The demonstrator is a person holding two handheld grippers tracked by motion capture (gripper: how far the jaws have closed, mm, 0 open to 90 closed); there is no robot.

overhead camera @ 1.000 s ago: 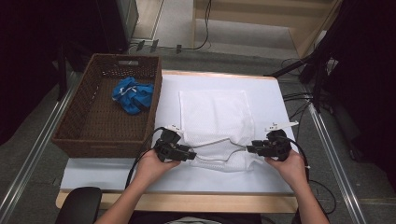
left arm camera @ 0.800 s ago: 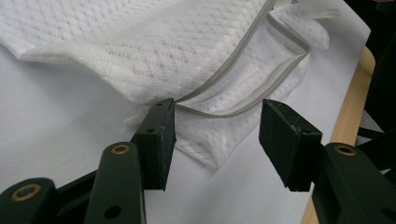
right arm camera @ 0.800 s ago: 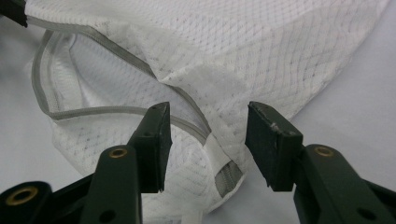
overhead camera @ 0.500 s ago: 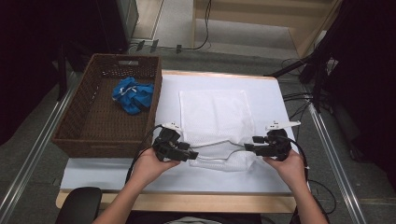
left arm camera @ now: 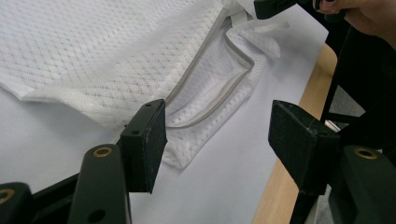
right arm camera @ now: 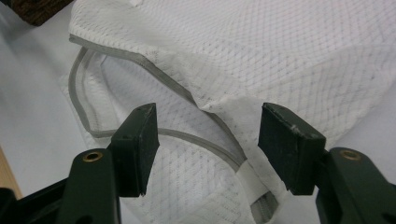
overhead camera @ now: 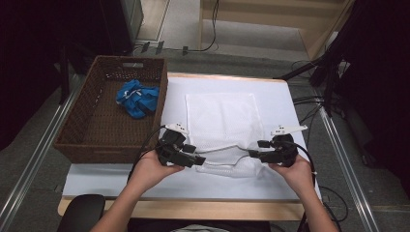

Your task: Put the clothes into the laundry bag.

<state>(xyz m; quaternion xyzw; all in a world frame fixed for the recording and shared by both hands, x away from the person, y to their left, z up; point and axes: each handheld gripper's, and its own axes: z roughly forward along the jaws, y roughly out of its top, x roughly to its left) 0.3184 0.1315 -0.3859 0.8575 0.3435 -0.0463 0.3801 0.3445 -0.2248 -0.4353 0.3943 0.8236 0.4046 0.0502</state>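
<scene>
White mesh bag (overhead camera: 222, 128) flat on the white table cover (overhead camera: 275, 92), long axis running away from the person, zippered mouth (overhead camera: 227, 162) at the near edge between the two grippers. Left gripper (overhead camera: 196, 159) and right gripper (overhead camera: 255, 154) both released, jaws just widened and empty, flanking the mouth from either end, about equally near. Beside the bag, brown basket (overhead camera: 77, 140) holding blue cloth (overhead camera: 137, 98).

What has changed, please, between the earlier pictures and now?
Both grippers have let go of the mesh bag: the left gripper and right gripper have just been opening, and their jaws now stand apart with nothing pressed between them. The bag's near edge lies open on the table. The basket and blue cloth stayed put.
</scene>
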